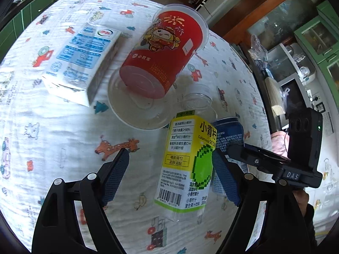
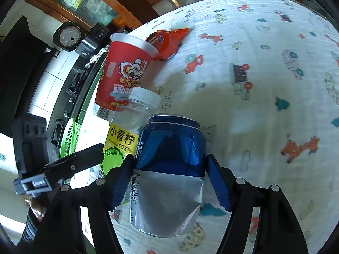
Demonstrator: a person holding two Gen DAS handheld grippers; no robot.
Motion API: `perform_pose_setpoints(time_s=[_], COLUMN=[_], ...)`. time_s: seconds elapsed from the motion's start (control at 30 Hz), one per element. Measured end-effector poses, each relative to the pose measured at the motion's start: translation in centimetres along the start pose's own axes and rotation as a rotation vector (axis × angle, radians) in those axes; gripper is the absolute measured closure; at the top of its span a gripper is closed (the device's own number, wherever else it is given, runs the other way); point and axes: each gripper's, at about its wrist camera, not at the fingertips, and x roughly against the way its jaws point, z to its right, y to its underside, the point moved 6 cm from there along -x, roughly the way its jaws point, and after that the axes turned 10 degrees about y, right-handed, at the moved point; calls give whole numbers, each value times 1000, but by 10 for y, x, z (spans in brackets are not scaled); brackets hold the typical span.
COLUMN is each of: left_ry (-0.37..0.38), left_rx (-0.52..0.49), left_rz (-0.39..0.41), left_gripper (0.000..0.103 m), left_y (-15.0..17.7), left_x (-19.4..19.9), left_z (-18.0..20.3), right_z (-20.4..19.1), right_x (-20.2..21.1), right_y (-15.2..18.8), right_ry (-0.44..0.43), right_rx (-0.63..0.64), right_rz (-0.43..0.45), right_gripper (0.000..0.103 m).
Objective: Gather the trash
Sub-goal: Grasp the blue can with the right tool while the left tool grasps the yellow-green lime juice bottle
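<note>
Blue can (image 2: 169, 169) stands dented on the bench (image 2: 264, 105), between the open right tongs (image 2: 170, 182), pads not pressing. Light, thin-walled, slick: grip mid-body, gently. Left tongs (image 1: 169, 173) open around juice bottle (image 1: 188, 160).

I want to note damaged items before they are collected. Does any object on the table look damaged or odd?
Yes. The blue can between the right gripper's fingers is dented, its silver lower part creased. The red cup also leans tilted over a clear lid.

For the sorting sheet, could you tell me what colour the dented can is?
The can is blue above and silver below, best seen in the right wrist view.
</note>
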Motion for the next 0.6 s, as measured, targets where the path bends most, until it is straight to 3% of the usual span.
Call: perform_pose_setpoints(time_s=[0.37, 0.5, 0.6], left_ry=[21, -34, -115], left_rx=[-17, -54, -129], left_rz=[-60, -67, -65], left_gripper=[25, 25, 25], left_y=[2, 1, -1], left_x=[-41, -50, -55], left_z=[14, 20, 27], right_z=[28, 35, 37], right_x=[26, 33, 35], right_y=[11, 16, 18], right_ry=[15, 21, 23], right_rx=[-28, -31, -35], right_rz=[33, 40, 44], right_gripper=[37, 37, 37])
